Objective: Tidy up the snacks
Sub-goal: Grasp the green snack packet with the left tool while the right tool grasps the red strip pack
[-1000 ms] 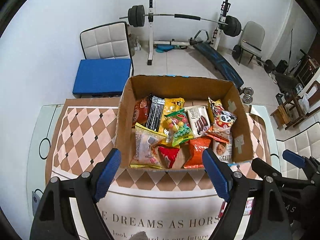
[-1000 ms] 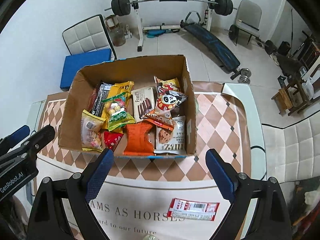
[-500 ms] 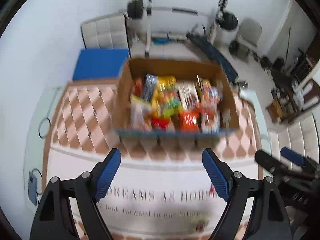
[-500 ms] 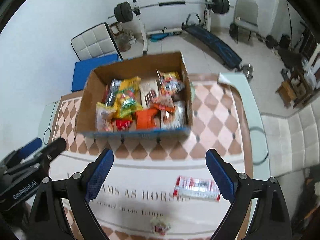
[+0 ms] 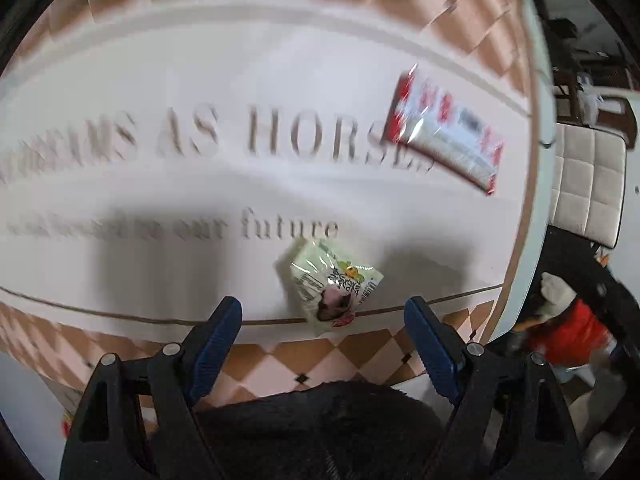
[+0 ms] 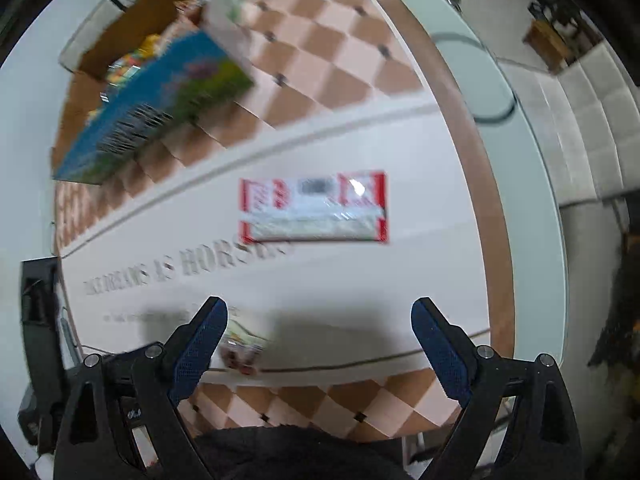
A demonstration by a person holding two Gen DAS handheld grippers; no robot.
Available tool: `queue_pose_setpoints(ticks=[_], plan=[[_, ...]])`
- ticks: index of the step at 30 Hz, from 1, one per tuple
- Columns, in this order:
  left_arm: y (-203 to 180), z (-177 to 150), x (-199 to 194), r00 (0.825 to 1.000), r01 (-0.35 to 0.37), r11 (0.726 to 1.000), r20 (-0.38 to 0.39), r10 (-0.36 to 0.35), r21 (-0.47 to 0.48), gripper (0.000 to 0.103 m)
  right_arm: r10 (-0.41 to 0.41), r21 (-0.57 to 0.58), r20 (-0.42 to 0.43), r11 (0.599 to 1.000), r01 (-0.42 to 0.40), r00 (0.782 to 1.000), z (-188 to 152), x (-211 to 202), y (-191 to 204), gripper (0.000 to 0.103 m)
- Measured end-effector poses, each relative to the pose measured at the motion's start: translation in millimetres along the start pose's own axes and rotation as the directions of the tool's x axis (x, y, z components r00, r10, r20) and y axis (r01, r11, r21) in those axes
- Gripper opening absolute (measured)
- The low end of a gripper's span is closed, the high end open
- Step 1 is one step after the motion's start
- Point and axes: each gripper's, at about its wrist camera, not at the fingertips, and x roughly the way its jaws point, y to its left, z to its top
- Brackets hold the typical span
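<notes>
A small pale green snack packet [image 5: 334, 286] lies on the white mat just ahead of my open, empty left gripper [image 5: 322, 330]. A red and white packet [image 5: 446, 140] lies flat further ahead to the right. In the right wrist view the red and white packet [image 6: 314, 206] lies ahead of my open, empty right gripper [image 6: 319, 336], and the small packet [image 6: 242, 346] sits by its left finger. The cardboard box [image 6: 152, 36] of snacks stands at the far upper left.
The mat with brown and pink diamonds [image 6: 332, 64] covers a glass table whose right edge [image 6: 540, 184] curves nearby. A white cushioned seat [image 5: 588, 184] stands beyond that edge. My left gripper's body [image 6: 40, 320] shows at the left.
Both grippers have pulled back and tilted down toward the near part of the table. The box has slid out of the left view and to the far corner of the right view.
</notes>
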Motion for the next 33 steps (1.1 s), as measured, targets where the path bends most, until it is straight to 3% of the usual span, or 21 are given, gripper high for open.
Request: queue_pose_setpoints(ticks=[5,6,8,9,10,14,16,22,26,28,30,33], plan=[[-3.1,4.7,36.7,0.999,0.001,0.999,-0.037,-0.003,-0.047,0.083,-0.002,0.011,-0.053,1.000,0.002,0.999,0.2,26.5,-22.0,0.096],[-5.6,5.6,40.8,1.000,-0.010,0.999,-0.027,0.008,-0.047,0.073,-0.006,0.006,-0.060,1.000,0.006,0.998,1.6,28.4,-23.1,0.096],[-11.9,5.8,42.4,0.999,-0.032,0.999,-0.005,0.032,-0.037,0.066,-0.011,-0.019,-0.074,1.000,0.010,0.997,6.8,33.8,-25.4,0.096],[-17.8,5.5,40.6,0.998,-0.051,0.999,0.020,0.051,-0.018,0.052,-0.017,-0.042,-0.084,0.999,0.013,0.996,9.5,36.7,-24.8,0.096],[-23.2,5.2,40.4,0.997,-0.076,0.997,0.028,0.076,0.004,0.048,-0.026,-0.079,-0.098,0.997,0.018,0.995,13.5,40.1,-22.6,0.096],[-26.8,5.9,39.2,0.993,-0.104,0.995,0.053,0.104,0.006,0.048,-0.099,-0.274,-0.122,0.960,0.062,0.988,32.7,50.8,0.7,0.096],[-24.1,6.0,37.7,0.992,-0.111,0.994,0.065,0.111,-0.009,0.048,-0.156,-0.396,-0.124,0.913,0.096,0.980,41.2,60.6,18.3,0.095],[-8.6,13.5,30.1,0.988,-0.111,0.991,0.098,0.119,-0.081,0.048,-0.346,-0.703,-0.088,0.686,0.187,0.934,53.5,101.5,74.5,0.095],[-7.1,20.9,26.6,0.985,-0.113,0.989,0.123,0.124,-0.095,0.049,-0.401,-0.758,-0.103,0.624,0.189,0.910,63.0,124.8,89.0,0.095],[-6.4,25.8,24.4,0.984,-0.107,0.990,0.133,0.119,-0.096,0.049,-0.409,-0.749,-0.122,0.636,0.186,0.904,69.4,132.0,87.5,0.085],[-4.6,24.5,22.7,0.983,-0.106,0.990,0.140,0.118,-0.093,0.049,-0.398,-0.713,-0.144,0.676,0.184,0.906,74.7,133.0,82.7,0.083],[-1.0,28.2,21.3,0.984,-0.102,0.991,0.140,0.113,-0.087,0.049,-0.368,-0.628,-0.154,0.753,0.196,0.917,80.2,125.4,74.3,0.072]])
